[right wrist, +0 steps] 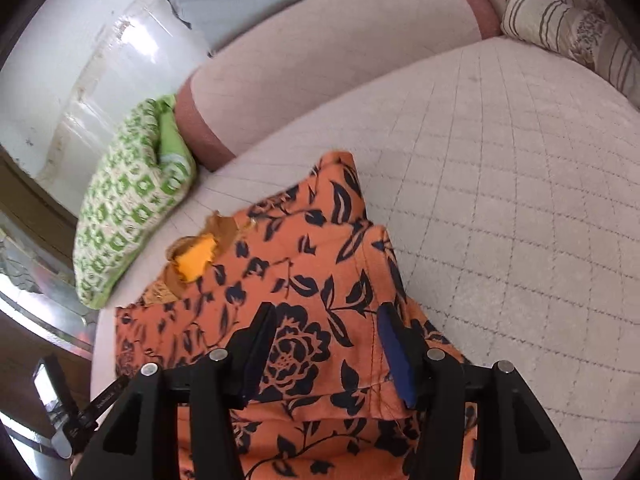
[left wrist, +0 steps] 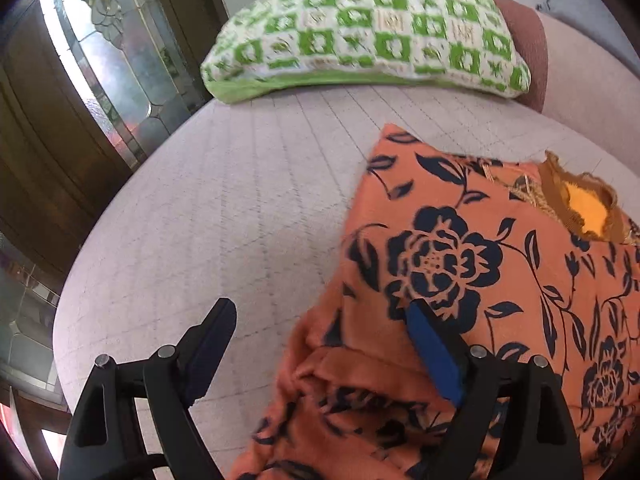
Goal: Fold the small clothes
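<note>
— Nearest the left lens: left gripper [left wrist: 320, 316], spread wide, nothing between. Left finger over bare quilted cushion [left wrist: 224, 216]; right finger, with its blue pad, over the near edge of the orange floral garment [left wrist: 460, 248].

— And on the other side?

— Right gripper [right wrist: 326, 320], also parted, gripping nothing. Both fingers low over the garment [right wrist: 304, 280], one large dark rose printed between them. Touching the cloth or just above it: cannot tell.

— Where exactly, that garment?

— Spread on the pale quilted seat cushion [right wrist: 500, 200] of a sofa. Orange cloth with dark navy flowers and leaves. Brown-trimmed neckline [left wrist: 580, 204] with yellow lining showing, on the far side from both grippers. Bunched and rumpled at the near left edge, flatter further out. One pointed corner sticking out toward the sofa back.

— Farther out?

— Green-and-white patterned pillow [left wrist: 368, 28] against the sofa back, well apart from the garment; seen from the right wrist at far left [right wrist: 128, 208]. Pink backrest [right wrist: 328, 60] with a darker pink band behind. Striped cushion [right wrist: 568, 28] at the far right corner. Dark wooden door with leaded glass [left wrist: 104, 64] off the sofa's left end.
</note>
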`<state>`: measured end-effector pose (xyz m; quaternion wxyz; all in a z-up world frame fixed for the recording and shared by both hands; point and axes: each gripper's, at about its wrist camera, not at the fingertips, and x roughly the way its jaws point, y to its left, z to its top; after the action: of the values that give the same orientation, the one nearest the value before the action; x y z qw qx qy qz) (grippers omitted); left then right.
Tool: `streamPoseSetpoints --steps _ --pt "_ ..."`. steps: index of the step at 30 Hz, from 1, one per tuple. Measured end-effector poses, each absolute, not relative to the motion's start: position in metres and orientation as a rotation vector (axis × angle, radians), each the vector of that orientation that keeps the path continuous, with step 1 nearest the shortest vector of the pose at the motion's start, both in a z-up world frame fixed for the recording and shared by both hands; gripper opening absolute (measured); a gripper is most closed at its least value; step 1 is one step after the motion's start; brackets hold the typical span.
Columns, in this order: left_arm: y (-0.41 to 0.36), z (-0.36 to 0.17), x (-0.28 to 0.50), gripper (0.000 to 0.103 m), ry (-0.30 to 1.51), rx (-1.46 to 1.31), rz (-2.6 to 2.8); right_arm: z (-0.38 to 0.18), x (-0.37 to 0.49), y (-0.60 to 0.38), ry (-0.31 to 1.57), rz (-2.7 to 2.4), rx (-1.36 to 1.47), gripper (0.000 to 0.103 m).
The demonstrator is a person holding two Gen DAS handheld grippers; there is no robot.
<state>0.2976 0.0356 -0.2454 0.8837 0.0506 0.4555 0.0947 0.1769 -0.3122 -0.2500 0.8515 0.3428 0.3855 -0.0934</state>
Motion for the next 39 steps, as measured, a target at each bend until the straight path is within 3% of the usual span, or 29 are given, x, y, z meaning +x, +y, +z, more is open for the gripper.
streamPoseSetpoints --steps 6,15,18,20,22,25,27,28,29,31,32,34,35,36,37,38,39 --pt "0.089 -0.228 0.249 0.088 0.898 0.063 0.153 -0.219 0.128 -0.318 0.730 -0.103 0.691 0.077" --pt "0.172 -0.246 0.156 0.086 1.012 -0.141 -0.156 -0.225 0.013 -0.344 0.743 -0.016 0.797 0.079" --pt "0.167 -0.251 0.139 0.070 1.039 -0.107 -0.249 -0.232 -0.012 -0.349 0.773 -0.012 0.830 0.079" --pt "0.159 -0.256 0.131 0.048 1.058 -0.065 -0.303 -0.236 -0.025 -0.349 0.800 0.007 0.848 0.079" --pt "0.155 -0.263 0.128 0.033 1.101 -0.056 -0.336 -0.242 -0.034 -0.347 0.837 0.024 0.855 0.079" --pt "0.155 -0.264 0.125 0.027 1.111 -0.081 -0.381 -0.250 -0.047 -0.342 0.886 0.031 0.844 0.079" --pt "0.153 -0.260 0.123 0.026 1.096 -0.122 -0.450 -0.254 -0.051 -0.338 0.912 0.022 0.821 0.079" --pt "0.152 -0.260 0.122 0.031 1.096 -0.120 -0.469 -0.257 -0.052 -0.336 0.924 0.015 0.806 0.079" --pt "0.149 -0.262 0.122 0.048 1.103 -0.108 -0.470 -0.260 -0.052 -0.334 0.937 0.010 0.794 0.079" --pt "0.143 -0.265 0.125 0.056 1.119 -0.099 -0.462 -0.271 -0.049 -0.330 0.978 0.032 0.809 0.073" --pt "0.141 -0.266 0.125 0.056 1.121 -0.102 -0.474 -0.278 -0.047 -0.328 1.002 0.057 0.826 0.062" --pt "0.141 -0.266 0.124 0.056 1.119 -0.117 -0.503 -0.286 -0.043 -0.319 1.039 0.080 0.811 0.058" --pt "0.141 -0.267 0.125 0.050 1.120 -0.116 -0.503 -0.283 -0.042 -0.315 1.037 0.083 0.774 0.055" --pt "0.142 -0.268 0.125 0.041 1.123 -0.114 -0.500 -0.281 -0.041 -0.310 1.037 0.114 0.754 0.040" --pt "0.143 -0.268 0.125 0.024 1.128 -0.115 -0.495 -0.280 -0.041 -0.308 1.034 0.145 0.757 0.037" --pt "0.145 -0.270 0.126 0.013 1.134 -0.125 -0.492 -0.280 -0.040 -0.307 1.031 0.155 0.756 0.037" --pt "0.148 -0.272 0.127 0.012 1.140 -0.139 -0.491 -0.281 -0.040 -0.305 1.032 0.148 0.734 0.037"
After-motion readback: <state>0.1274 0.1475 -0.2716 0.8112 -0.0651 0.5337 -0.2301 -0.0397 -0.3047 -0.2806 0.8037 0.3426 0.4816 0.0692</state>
